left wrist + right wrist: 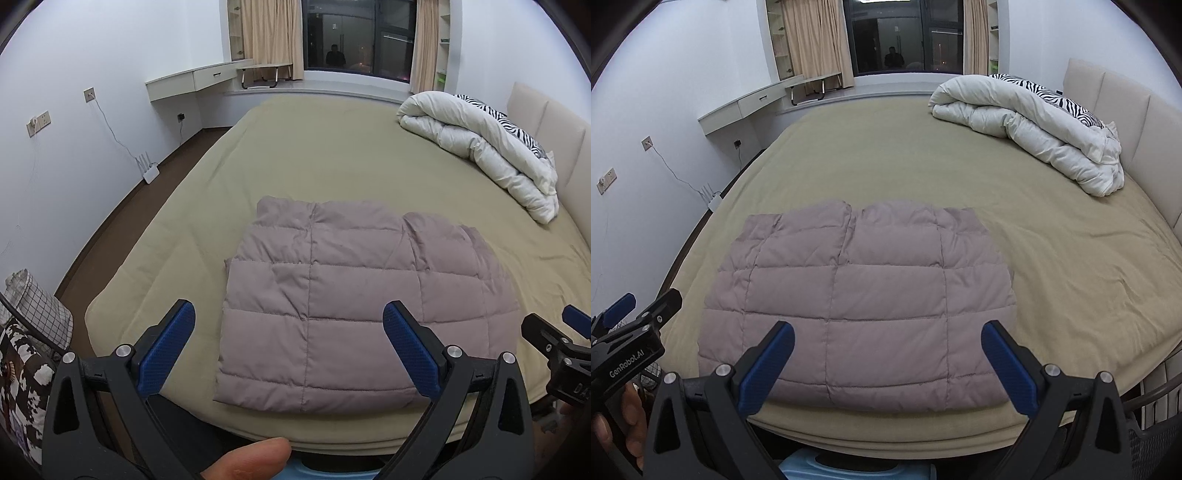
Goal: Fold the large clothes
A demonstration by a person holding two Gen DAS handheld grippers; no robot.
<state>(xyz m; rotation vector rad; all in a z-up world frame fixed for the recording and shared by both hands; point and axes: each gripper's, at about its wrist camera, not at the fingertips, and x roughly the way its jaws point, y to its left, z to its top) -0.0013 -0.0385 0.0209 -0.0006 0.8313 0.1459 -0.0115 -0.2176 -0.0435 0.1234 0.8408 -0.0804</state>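
Observation:
A mauve quilted down garment (354, 306) lies folded into a flat rectangle on the olive bed sheet (314, 155), near the bed's front edge. It also shows in the right wrist view (864, 306). My left gripper (288, 314) is open and empty, held back above the garment's near edge. My right gripper (886, 332) is open and empty, also above the near edge. Each gripper appears at the edge of the other's view: the right one (569, 332), the left one (631, 314).
A rolled white duvet (480, 147) with a zebra-print pillow (1056, 96) lies at the far right by the padded headboard (1126, 110). A checked fabric bag (33, 310) stands left of the bed. A router (149, 171) sits on the floor by the left wall.

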